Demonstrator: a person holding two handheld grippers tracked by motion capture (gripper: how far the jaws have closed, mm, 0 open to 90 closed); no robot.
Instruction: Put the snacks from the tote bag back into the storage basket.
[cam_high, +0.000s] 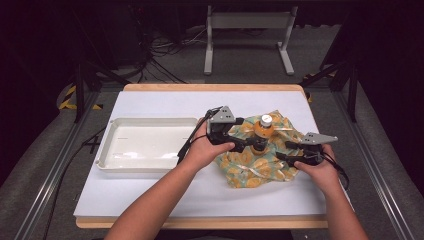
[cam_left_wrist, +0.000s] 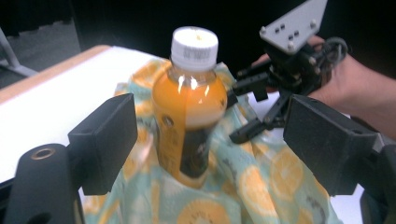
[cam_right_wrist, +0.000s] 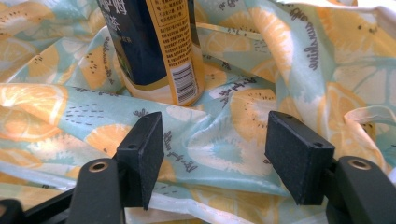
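Orange drink fills a plastic bottle with a white cap, standing upright on a crumpled citrus-print cloth bag that lies on the white table at about four o'clock from the table's middle. The bag is pale turquoise with orange slices printed on it, and its folds rise around the bottle's base.

In the high view the left gripper sits just at nine o'clock of the bottle, the person's left hand wrapped around its body. In the left gripper view its jaws stand wide apart, one on either side of the bottle and clear of it, holding nothing.

The right gripper lies at three o'clock of the bottle, low over the bag. The right gripper view shows its two black jaws spread wide above the fabric, with the bottle's barcode label at twelve o'clock beyond them; nothing is pinched between them.

A white plastic tray rests at nine o'clock of the bag, well apart from it.
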